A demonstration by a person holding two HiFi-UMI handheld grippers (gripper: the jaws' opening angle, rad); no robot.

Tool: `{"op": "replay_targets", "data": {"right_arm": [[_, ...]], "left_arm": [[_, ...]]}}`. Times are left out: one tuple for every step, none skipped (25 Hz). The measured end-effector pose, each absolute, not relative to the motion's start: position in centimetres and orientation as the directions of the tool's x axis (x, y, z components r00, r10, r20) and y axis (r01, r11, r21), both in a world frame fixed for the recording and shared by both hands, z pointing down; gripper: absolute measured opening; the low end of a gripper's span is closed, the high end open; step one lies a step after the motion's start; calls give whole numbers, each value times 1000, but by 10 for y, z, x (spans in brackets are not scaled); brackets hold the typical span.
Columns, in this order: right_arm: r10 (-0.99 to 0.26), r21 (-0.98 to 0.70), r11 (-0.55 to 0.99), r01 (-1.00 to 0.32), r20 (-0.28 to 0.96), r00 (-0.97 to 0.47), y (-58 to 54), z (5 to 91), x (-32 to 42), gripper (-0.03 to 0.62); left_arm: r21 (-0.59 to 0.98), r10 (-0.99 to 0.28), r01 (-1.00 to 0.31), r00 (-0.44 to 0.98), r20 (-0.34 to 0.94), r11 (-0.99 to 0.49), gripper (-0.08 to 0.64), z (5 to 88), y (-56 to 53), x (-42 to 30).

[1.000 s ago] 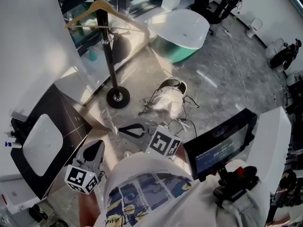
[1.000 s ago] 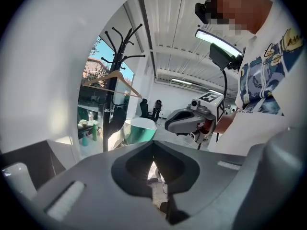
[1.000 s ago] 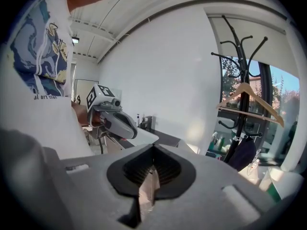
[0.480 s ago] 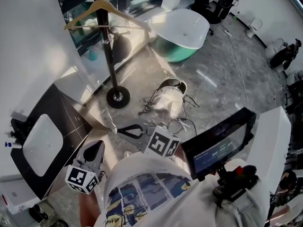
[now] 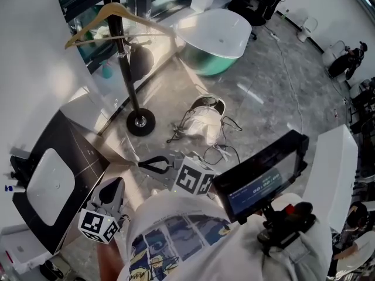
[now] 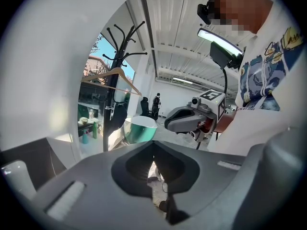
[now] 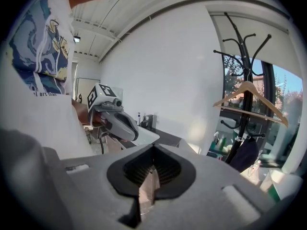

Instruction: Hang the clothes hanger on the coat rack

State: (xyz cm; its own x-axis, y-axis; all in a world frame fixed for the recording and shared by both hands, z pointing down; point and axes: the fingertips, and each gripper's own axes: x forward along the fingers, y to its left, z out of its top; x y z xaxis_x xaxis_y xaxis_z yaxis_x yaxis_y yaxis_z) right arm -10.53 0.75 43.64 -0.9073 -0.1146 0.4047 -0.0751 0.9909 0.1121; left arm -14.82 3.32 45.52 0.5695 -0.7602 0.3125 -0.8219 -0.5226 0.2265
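Note:
A wooden clothes hanger [image 5: 111,23] hangs by its hook high on the black coat rack [image 5: 126,81], which stands on a round base on the floor. The hanger [image 6: 112,78] and the rack [image 6: 120,56] also appear in the left gripper view, and the right gripper view shows the same hanger [image 7: 249,97] and rack [image 7: 247,80]. My left gripper [image 5: 111,191] is low beside my torso, shut and empty. My right gripper [image 5: 153,164] is just right of it, also shut with nothing in it. Both are well short of the rack.
A white and teal bathtub [image 5: 214,40] stands beyond the rack. A white bundle with cables [image 5: 205,124] lies on the floor between the rack and me. A black counter with a white basin [image 5: 47,177] is at left. A monitor on a rig [image 5: 261,177] is at my chest.
The head view has shifted slightly, so the rack and hanger sit a little further left in the picture. Both grippers stay where they were, still shut.

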Motion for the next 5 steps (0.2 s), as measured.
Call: {"op": "replay_targets", "data": {"right_arm": [[-115,113,991,-75,406,-907,6,437,-105,0],[-114,114,991,-73,407,-906,4,437,-105,0],[-113,113,991,-72,407,-906,3,438,-104,1],[-112,113,991,-71,408,-906,1,438,-103,0],[-111,112,991,-71,408,-906,-1,438,-103,0]], "left_arm": [[226,-761,-823,568,315,-521,2,454,31,-147],[226,-761,-824,567,316,-520,2,453,29,-147],[226,-761,-824,567,315,-520,2,453,28,-146],[226,-761,-823,568,314,-521,2,453,26,-145],[226,-760,-822,569,313,-522,2,454,24,-145]]}}
